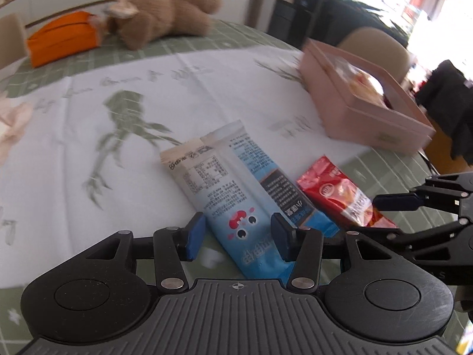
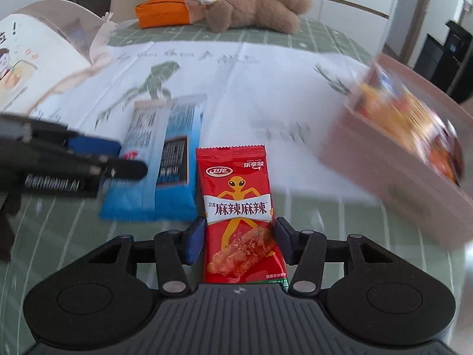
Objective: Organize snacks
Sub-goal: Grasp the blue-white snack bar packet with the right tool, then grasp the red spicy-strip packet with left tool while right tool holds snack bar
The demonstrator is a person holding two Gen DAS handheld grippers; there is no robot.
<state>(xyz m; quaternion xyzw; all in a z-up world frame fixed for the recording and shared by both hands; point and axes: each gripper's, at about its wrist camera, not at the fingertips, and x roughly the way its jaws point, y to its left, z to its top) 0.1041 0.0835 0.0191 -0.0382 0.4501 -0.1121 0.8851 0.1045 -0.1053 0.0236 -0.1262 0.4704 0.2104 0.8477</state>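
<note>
A light-blue snack packet [image 1: 236, 183] [image 2: 168, 153] lies back side up on the table, and a red spicy-snack packet [image 1: 334, 189] [image 2: 236, 183] lies just to its right. My left gripper [image 1: 238, 235] [image 2: 130, 156] hovers over the near end of the blue packet. Its left pad stands beside the packet's edge and its right pad is over the wrapper, so nothing is pinched. My right gripper [image 2: 238, 236] [image 1: 366, 217] has its two blue pads against both long edges of the red packet's lower half.
A pink box [image 1: 354, 109] [image 2: 384, 171] holding snack packets stands at the right of the table. A brown plush toy [image 1: 165, 17] [image 2: 254, 9] and an orange pouch [image 1: 62, 38] [image 2: 162, 11] lie at the far edge. A white printed container [image 2: 29, 68] sits at the left.
</note>
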